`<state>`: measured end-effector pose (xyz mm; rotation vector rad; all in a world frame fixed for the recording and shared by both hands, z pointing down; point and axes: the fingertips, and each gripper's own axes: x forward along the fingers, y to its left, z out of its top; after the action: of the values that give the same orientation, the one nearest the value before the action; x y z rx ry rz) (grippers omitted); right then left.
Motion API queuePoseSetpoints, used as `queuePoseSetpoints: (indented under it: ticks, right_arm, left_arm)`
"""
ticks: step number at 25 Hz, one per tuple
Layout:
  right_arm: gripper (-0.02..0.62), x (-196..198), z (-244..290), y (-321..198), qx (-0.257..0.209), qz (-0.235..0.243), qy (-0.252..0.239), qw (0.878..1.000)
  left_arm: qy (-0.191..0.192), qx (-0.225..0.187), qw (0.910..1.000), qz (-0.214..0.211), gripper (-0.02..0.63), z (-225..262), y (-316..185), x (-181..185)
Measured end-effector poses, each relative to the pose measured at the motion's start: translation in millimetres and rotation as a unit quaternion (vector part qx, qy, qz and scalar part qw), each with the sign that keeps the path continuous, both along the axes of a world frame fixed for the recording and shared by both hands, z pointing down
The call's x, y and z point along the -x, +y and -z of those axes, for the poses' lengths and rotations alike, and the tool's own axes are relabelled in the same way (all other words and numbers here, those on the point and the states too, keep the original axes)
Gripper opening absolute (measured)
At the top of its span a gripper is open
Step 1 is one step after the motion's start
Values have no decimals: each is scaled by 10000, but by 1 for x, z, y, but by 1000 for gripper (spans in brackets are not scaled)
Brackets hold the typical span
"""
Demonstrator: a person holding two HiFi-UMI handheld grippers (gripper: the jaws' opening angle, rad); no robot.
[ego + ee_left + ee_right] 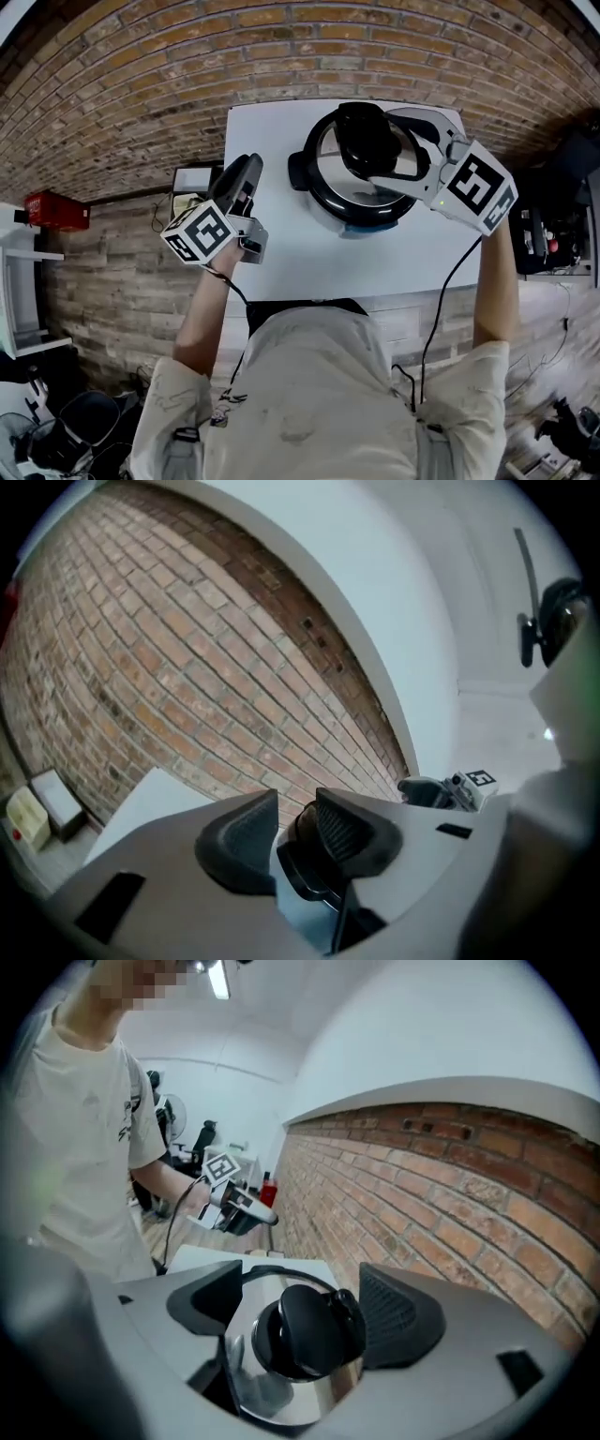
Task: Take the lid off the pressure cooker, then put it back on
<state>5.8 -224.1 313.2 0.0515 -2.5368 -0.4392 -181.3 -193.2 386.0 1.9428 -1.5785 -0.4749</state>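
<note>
The pressure cooker [319, 199] stands on the white table [281, 253], its steel lid [328, 155] resting on it with a black knob [364, 141] on top. My right gripper [389, 148] hovers over the lid. In the right gripper view its jaws [300, 1307] stand wide open on either side of the knob [305, 1330], pads clear of it. My left gripper [248, 173] is raised left of the cooker, apart from its black side handle [298, 172]. Its jaws [295, 827] are parted with nothing gripped; a black part of the cooker [300, 869] shows beyond the gap.
A brick wall [187, 75] runs behind the table. A small white box [192, 178] sits off the table's left edge and a red box [56, 211] lies further left. Dark equipment [562, 206] stands to the right. Cables hang from both grippers.
</note>
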Motion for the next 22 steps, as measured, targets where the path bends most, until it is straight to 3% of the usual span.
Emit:
queuePoseSetpoints:
  ticks: [3, 6, 8, 13, 16, 20, 22]
  right_arm:
    - [400, -10, 14, -3, 40, -406, -1060, 9935]
    - [400, -25, 18, -8, -33, -932, -1607, 9826]
    - [399, -34, 15, -9, -101, -1249, -1803, 9756]
    - [399, -57, 6, -8, 133, -2204, -2339, 9469]
    - [399, -67, 1, -3, 218, -2696, -2667, 9250]
    - [399, -88, -15, 0, 280, -3375, -3152, 8865]
    - [399, -101, -25, -2, 314, -3746, -3336, 8645]
  left_arm:
    - [-841, -343, 9957, 164, 140, 21, 7, 0]
    - [-1594, -623, 9844, 396, 140, 37, 13, 1]
    - [-2161, -785, 9712, 618, 140, 46, 19, 3]
    - [-3481, -1107, 9251, 1040, 138, 63, 32, -2]
    - [-3803, -1173, 9097, 1191, 138, 65, 38, -7]
    - [-4169, -1187, 8867, 1606, 138, 57, 52, -1]
    - [-4224, -1120, 8823, 1749, 138, 48, 59, 2]
